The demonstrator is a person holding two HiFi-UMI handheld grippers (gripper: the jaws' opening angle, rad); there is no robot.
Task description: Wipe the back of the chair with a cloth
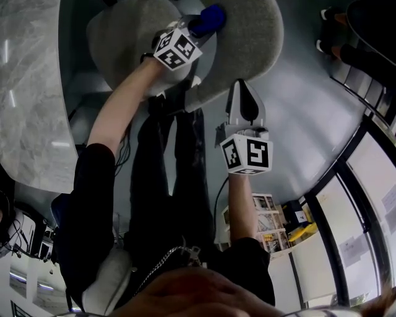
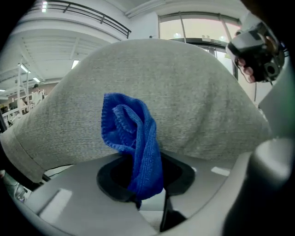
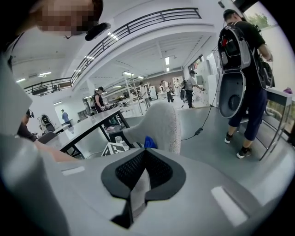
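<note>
The chair back [image 1: 247, 37] is grey fabric and fills the top of the head view. My left gripper [image 1: 201, 26] is shut on a blue cloth [image 1: 211, 17] and holds it against that fabric. In the left gripper view the bunched cloth [image 2: 133, 143] rises from the jaws in front of the chair back [image 2: 193, 101]. My right gripper [image 1: 242, 86] hovers below and to the right of the chair's edge, jaws shut on nothing. The right gripper view shows its shut jaws [image 3: 144, 151] facing the chair [image 3: 161, 122] edge-on, with a bit of the cloth [image 3: 149, 142] showing.
A marble-topped table [image 1: 31, 93] runs along the left. A person with a backpack [image 3: 242, 69] stands on the grey floor to the right. Long dark tables [image 3: 92, 122] stretch away behind the chair. A glass wall [image 1: 365, 204] and a low shelf [image 1: 291, 232] lie at the right.
</note>
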